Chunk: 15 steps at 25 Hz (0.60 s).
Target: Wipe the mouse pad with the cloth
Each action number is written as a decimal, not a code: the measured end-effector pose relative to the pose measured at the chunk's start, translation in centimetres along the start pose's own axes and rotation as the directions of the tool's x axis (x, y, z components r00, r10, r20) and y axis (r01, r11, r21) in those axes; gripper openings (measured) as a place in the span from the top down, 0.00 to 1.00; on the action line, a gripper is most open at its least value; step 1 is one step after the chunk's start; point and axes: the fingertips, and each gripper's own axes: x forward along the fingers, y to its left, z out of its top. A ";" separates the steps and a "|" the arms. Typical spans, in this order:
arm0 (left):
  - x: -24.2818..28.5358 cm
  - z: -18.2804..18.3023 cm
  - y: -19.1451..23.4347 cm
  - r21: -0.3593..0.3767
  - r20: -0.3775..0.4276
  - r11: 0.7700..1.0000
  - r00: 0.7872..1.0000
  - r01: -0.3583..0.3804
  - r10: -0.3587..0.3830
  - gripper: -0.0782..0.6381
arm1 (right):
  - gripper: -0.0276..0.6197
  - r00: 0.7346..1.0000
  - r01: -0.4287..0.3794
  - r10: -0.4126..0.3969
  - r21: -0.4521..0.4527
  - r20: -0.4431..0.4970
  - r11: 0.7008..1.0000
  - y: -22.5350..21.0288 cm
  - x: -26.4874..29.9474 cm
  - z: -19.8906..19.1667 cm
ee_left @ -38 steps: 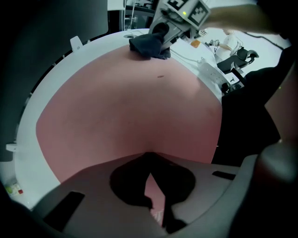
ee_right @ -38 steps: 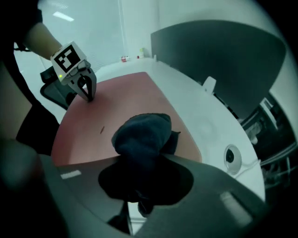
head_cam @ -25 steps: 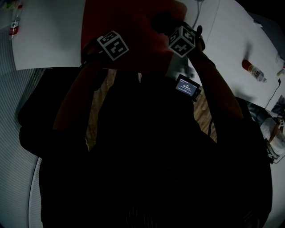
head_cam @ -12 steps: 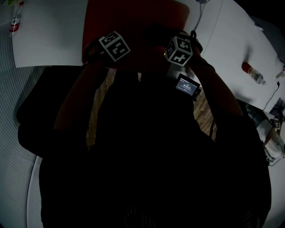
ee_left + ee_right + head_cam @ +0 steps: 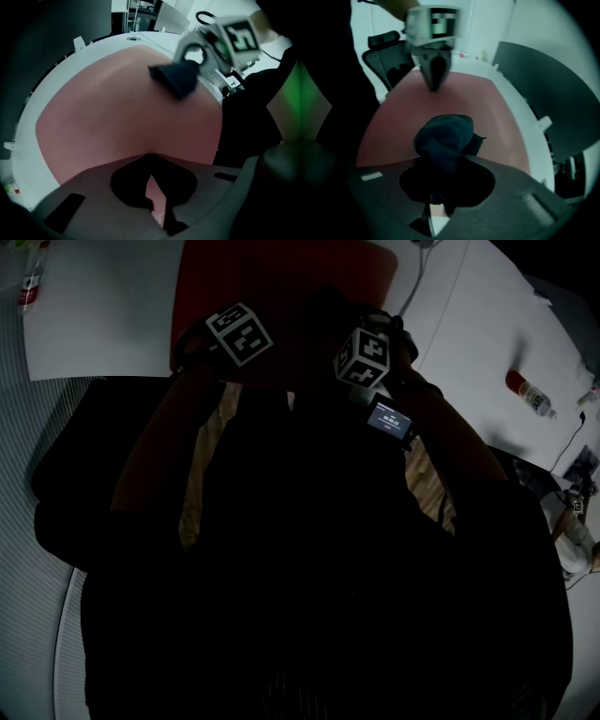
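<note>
Dark clothing (image 5: 309, 596); left tool (image 5: 156, 193) and right tool (image 5: 440, 187) carry black-marked white cubes (image 5: 239, 334).

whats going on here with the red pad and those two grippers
A person works over a red mouse pad on a white table, with a gripper in each hand. The right gripper is shut on a dark cloth, held down at the pad's surface. The left gripper, jaws together and empty, points down at the pad nearby.
</note>
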 end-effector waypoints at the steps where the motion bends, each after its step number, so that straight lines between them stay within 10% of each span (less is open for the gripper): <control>1: 0.0 0.0 0.0 0.001 -0.004 1.000 1.000 0.002 -0.002 0.88 | 0.87 0.999 -0.037 0.037 -0.039 0.005 0.999 2.1 0.1 0.8; 6: 0.2 0.0 0.0 0.002 0.003 1.000 1.000 0.001 -0.001 0.88 | 0.86 0.978 -0.198 0.205 -0.165 0.027 0.966 5.7 0.3 1.4; 10: 0.3 0.0 -0.1 -0.002 0.012 1.000 1.000 -0.006 0.006 0.88 | 0.86 0.999 -0.045 0.043 0.085 0.021 0.995 -4.3 0.1 -2.4; 15: 0.3 -0.1 0.0 -0.004 0.016 1.000 1.000 -0.009 0.009 0.88 | 0.86 0.998 0.064 -0.063 0.336 -0.014 0.940 -11.5 -0.9 -5.6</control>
